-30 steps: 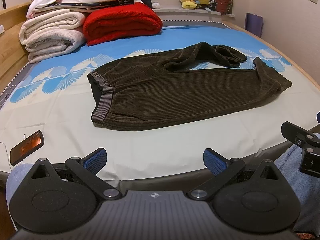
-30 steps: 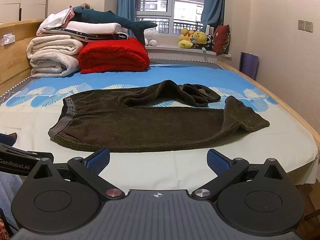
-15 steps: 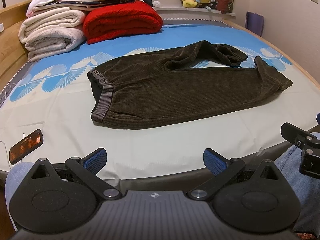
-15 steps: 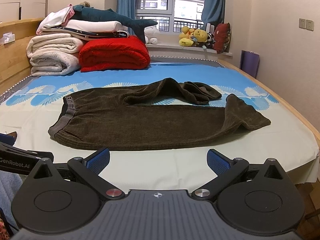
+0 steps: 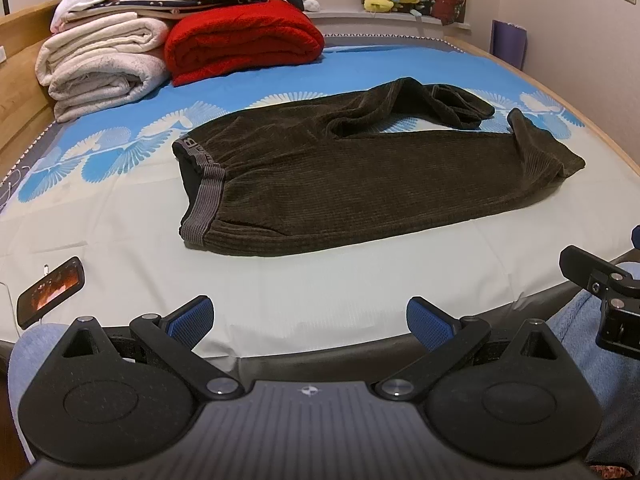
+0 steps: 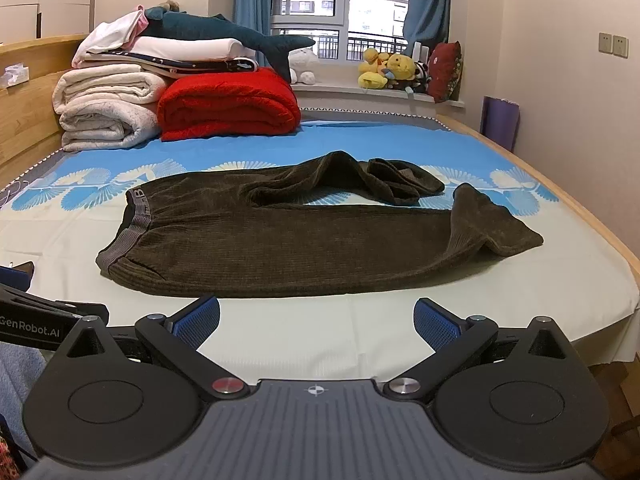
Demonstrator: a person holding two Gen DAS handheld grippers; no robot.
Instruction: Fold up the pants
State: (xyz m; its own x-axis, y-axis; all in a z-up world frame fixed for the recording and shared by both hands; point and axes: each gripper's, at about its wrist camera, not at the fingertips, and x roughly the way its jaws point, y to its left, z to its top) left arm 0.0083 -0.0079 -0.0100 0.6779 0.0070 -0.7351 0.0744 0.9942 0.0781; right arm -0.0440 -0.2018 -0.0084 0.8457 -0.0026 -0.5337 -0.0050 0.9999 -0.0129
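- Pants: dark brown ribbed corduroy pants [image 5: 360, 184] with a grey elastic waistband [image 5: 202, 200] lie flat on the bed sheet [image 5: 120, 240], near its front edge.
- Long axis runs left to right across both views; waistband end at left, leg cuffs [image 6: 496, 228] at right.
- Far leg [image 6: 384, 180] bunched and doubled back on itself, near leg lies mostly straight with its cuff kinked up.
- Left gripper [image 5: 310, 318]: blue pads spread wide, nothing between them, held off the front edge of the bed, well short of the pants.
- Right gripper [image 6: 316, 320]: also spread wide, empty, low at the bed edge, apart from the fabric.
- Pants sit straight ahead of both tools; left gripper looks nearer the waistband, right nearer the cuffs.
- Judgement: no fold started; likely first move is straightening the bunched leg, or pinching both ends.
- Background: folded red blanket [image 5: 240, 40] and white quilts [image 5: 100, 64] stacked at far left, a phone [image 5: 50, 292] near the left edge.
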